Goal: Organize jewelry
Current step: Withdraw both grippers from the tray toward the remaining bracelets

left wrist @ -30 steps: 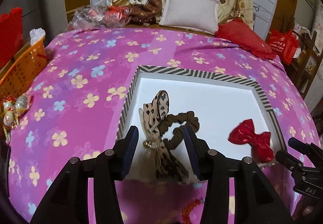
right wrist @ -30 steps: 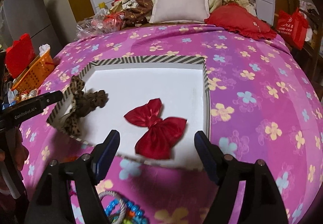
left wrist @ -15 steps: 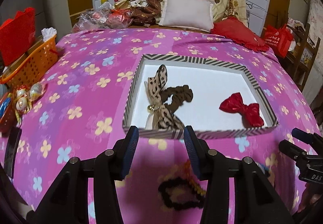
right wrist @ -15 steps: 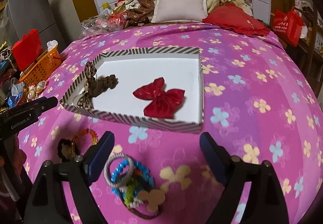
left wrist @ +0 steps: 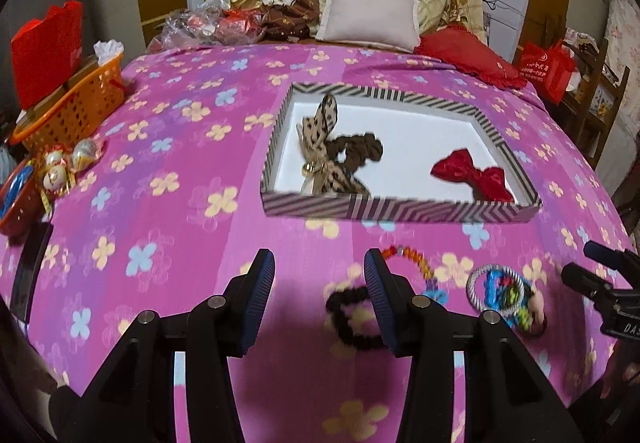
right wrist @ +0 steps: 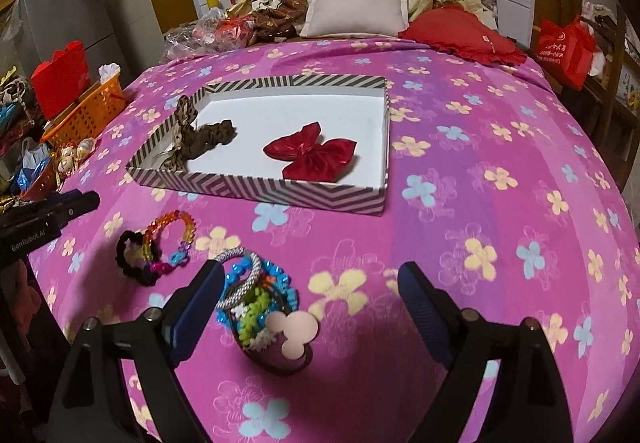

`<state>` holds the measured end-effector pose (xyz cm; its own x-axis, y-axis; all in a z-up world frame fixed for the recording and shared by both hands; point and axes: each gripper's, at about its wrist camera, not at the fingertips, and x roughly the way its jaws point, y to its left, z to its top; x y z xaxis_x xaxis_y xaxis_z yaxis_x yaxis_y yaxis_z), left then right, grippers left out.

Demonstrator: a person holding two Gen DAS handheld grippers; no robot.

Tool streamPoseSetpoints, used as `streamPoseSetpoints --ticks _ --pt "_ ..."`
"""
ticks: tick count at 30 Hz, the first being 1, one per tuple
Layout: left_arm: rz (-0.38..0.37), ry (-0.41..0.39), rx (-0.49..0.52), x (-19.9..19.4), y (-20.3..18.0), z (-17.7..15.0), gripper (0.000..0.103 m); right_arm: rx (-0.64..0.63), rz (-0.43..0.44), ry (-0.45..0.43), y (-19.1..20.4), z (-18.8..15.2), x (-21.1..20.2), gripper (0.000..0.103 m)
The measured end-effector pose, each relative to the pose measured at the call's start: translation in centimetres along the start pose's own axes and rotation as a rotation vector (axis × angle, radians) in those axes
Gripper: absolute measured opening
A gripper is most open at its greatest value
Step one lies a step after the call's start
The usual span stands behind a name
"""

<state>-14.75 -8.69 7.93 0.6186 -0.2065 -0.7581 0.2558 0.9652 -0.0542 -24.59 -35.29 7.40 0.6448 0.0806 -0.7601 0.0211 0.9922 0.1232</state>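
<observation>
A black-and-white striped box lies on the pink flowered bedspread. Inside it are a leopard-print bow with a brown scrunchie and a red bow. My left gripper hovers open and empty over the bedspread, nearer than the box. A black scrunchie and an orange bead bracelet lie just right of it. My right gripper stands wide open above a heap of bracelets topped by a pink mouse-shaped piece, without touching it.
An orange basket and a red bag stand off the bed's left side, with shiny egg ornaments at its edge. A white pillow and a red cushion lie at the head. A red bag hangs at the right.
Both grippers have drawn back from the box toward the near side of the bed. The loose bracelets and black scrunchie have come into view, and the right jaws stand wider.
</observation>
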Motion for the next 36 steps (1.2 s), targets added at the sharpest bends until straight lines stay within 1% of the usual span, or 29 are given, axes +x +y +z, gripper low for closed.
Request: streamPoseSetpoints --ticks 4,10,18,19,22,30,34,36 --pt "-0.022 0.038 -0.018 0.2 0.8 -1.2 0.028 -0.006 0.006 0.002 0.2 -0.6 -0.4 0.091" --pt "-0.024 0.072 -0.040 0.6 1.7 -2.4 0.028 -0.012 0.002 0.004 0.1 -1.0 -0.6 0.091" --pt "-0.052 0.088 -0.047 0.8 1.3 -2.6 0.028 -0.034 0.007 0.029 0.4 -1.8 0.0 0.091" --pt "-0.060 0.094 -0.052 1.0 1.3 -2.5 0.028 -0.040 0.006 0.029 0.5 -1.7 0.1 0.090" --pt "-0.070 0.101 -0.064 1.1 1.2 -2.2 0.028 -0.053 0.010 0.035 1.0 -1.5 0.4 0.080" --pt "-0.062 0.101 -0.070 1.2 1.3 -2.0 0.028 -0.081 0.016 0.039 2.0 -1.3 0.9 0.075" --pt "-0.063 0.092 -0.075 1.1 1.3 -1.9 0.028 -0.104 0.006 0.033 2.5 -1.1 1.0 0.066" --pt "-0.060 0.091 -0.069 1.0 1.1 -1.9 0.028 -0.111 0.008 0.032 2.8 -1.0 1.0 0.064"
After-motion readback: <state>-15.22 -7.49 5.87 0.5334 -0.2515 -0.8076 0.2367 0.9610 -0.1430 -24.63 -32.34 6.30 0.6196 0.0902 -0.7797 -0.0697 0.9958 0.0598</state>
